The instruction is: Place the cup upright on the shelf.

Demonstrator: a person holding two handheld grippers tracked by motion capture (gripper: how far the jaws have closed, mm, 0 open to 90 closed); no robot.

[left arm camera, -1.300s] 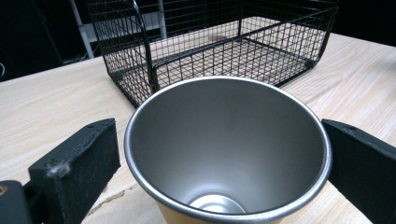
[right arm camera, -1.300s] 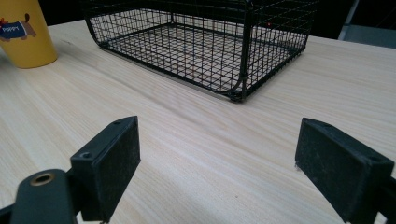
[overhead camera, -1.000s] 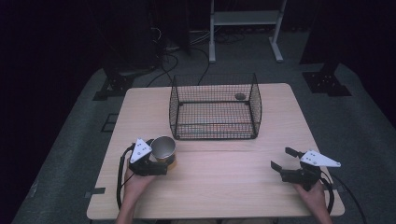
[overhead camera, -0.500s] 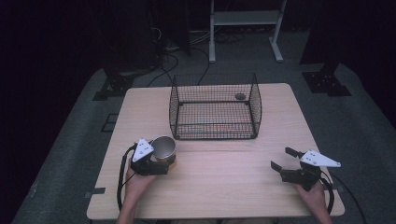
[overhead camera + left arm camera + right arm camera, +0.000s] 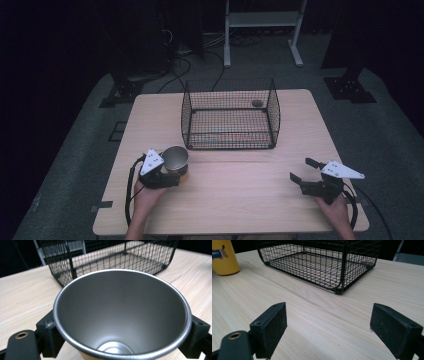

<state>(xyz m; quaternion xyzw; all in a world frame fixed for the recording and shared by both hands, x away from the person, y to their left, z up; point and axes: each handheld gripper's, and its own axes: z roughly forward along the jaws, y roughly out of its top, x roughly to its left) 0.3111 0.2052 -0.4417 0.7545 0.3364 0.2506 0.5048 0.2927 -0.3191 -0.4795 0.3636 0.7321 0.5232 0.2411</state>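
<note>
Steel, one cup point(image 5: 175, 159) stands upright near the table's point(image 5: 240, 200) front-left edge, before one wire basket point(image 5: 230, 116); nothing has moved. My left gripper point(image 5: 120, 340) clamps the cup. My right gripper point(image 5: 337, 327) gapes, holding nothing.

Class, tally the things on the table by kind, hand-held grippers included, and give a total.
Metal cup: 1
Black wire basket: 1
Small dark round thing beyond the basket: 1
Grippers: 2, left gripper and right gripper
Total: 5
</note>
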